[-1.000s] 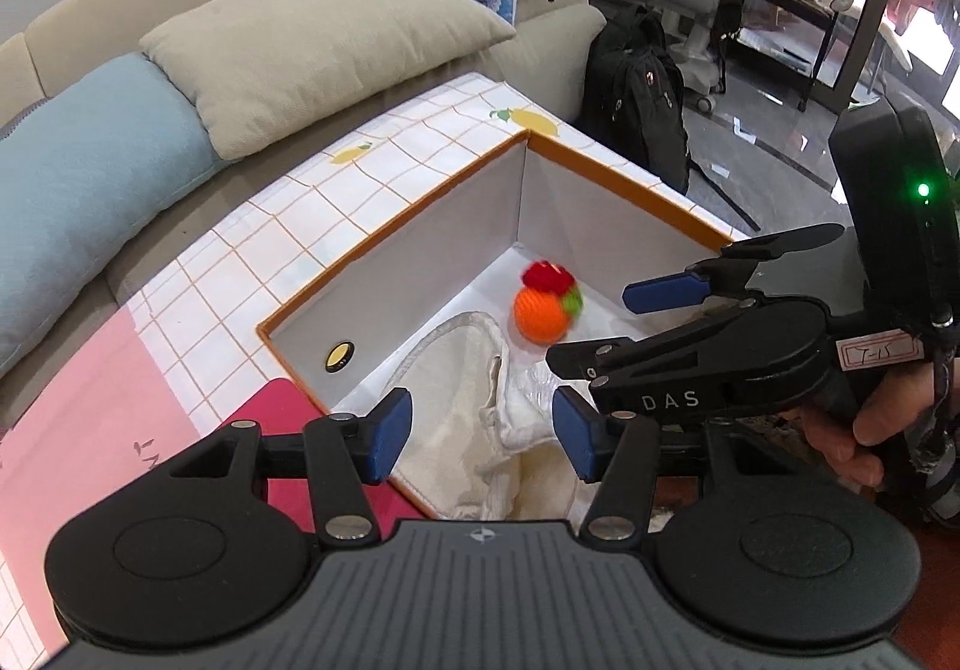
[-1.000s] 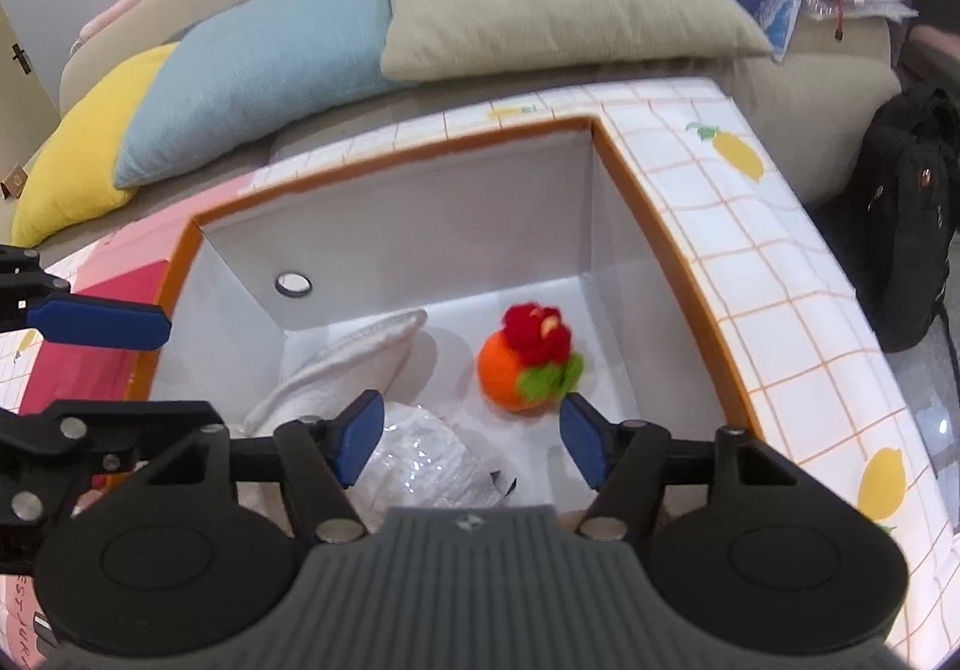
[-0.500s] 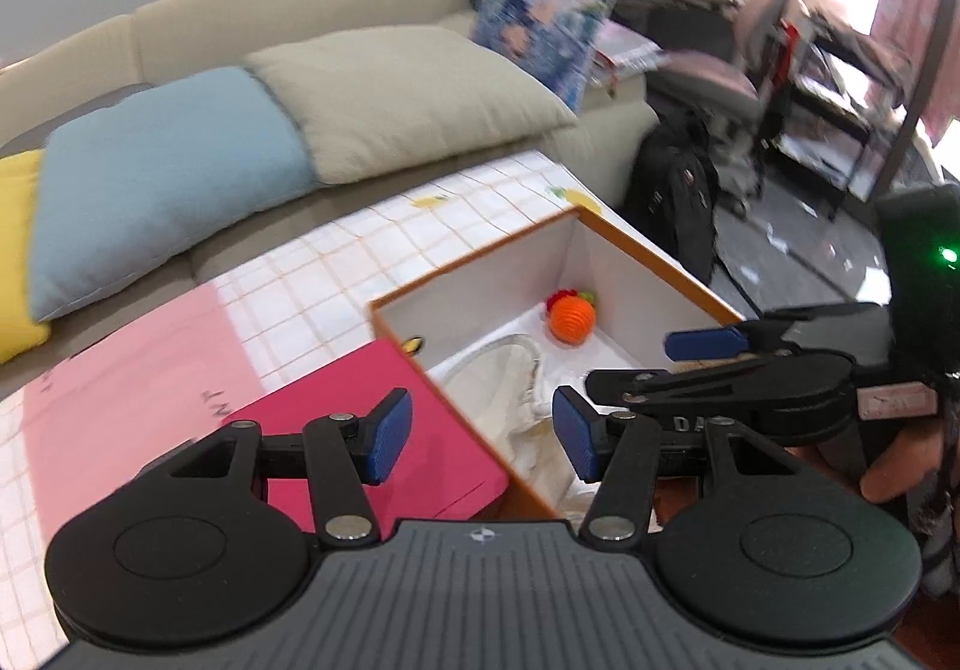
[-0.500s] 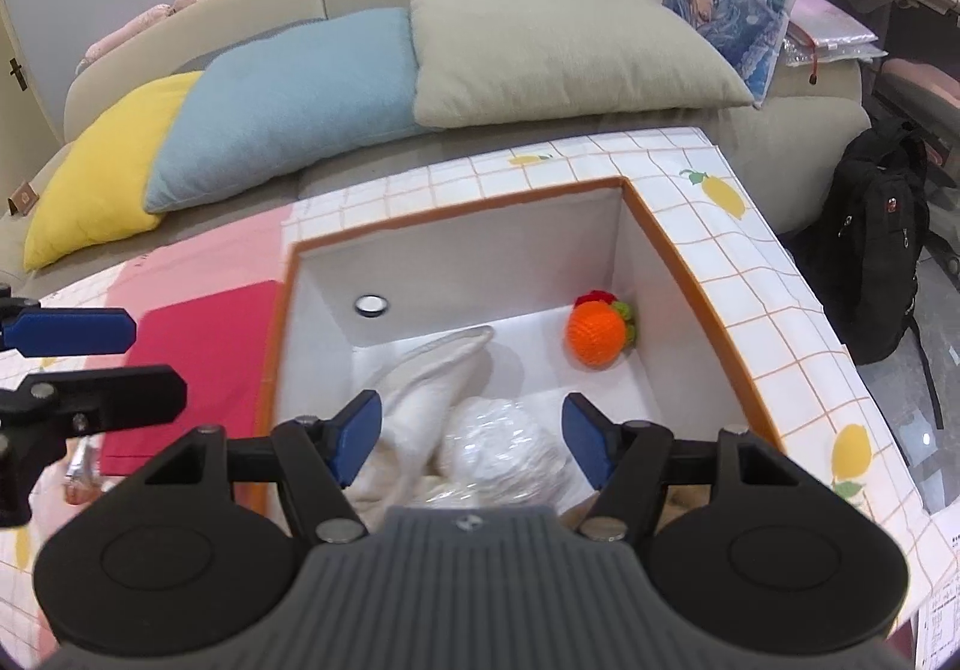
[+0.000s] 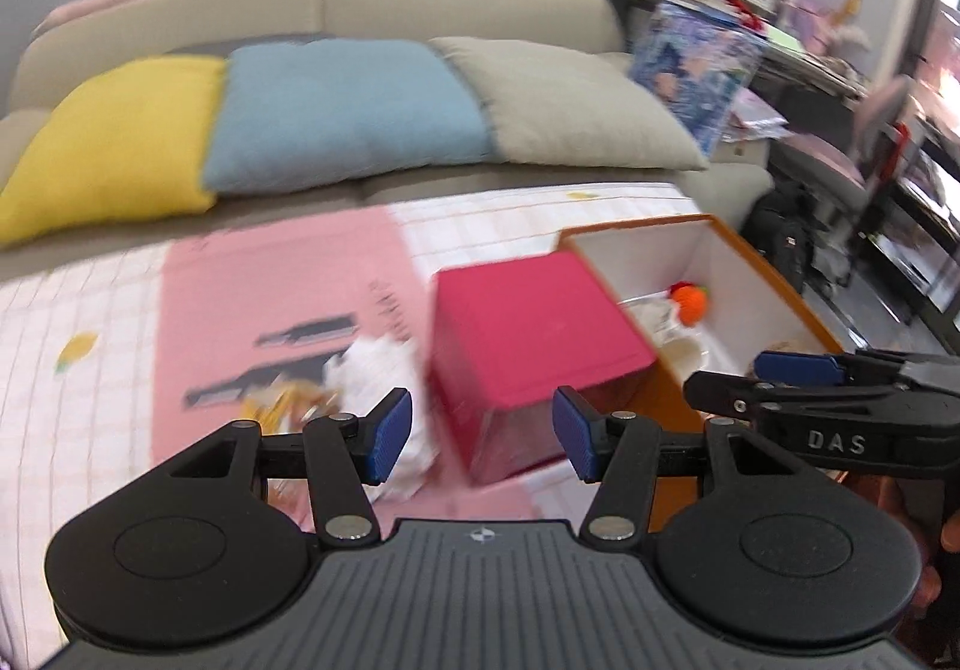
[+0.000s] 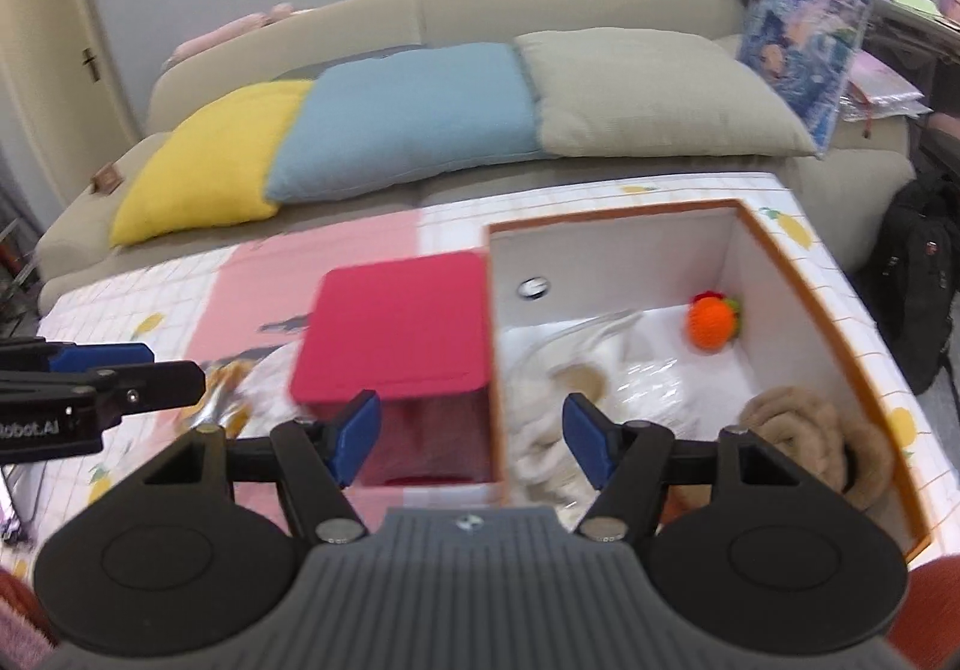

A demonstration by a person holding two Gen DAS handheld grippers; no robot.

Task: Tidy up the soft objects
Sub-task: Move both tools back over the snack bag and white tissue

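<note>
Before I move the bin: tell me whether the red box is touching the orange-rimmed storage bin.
Touching. In the right wrist view the red box's right edge sits flush against the storage bin's left wall, with no gap between them.

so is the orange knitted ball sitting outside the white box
No, the orange knitted ball lies inside the white box, near its far right corner.

There are two grippers, the left gripper and the right gripper. There are three pillows: one yellow pillow, one blue pillow and one beige pillow. There is one sofa, one red box, one white bin, one orange ball and one black backpack.
</note>
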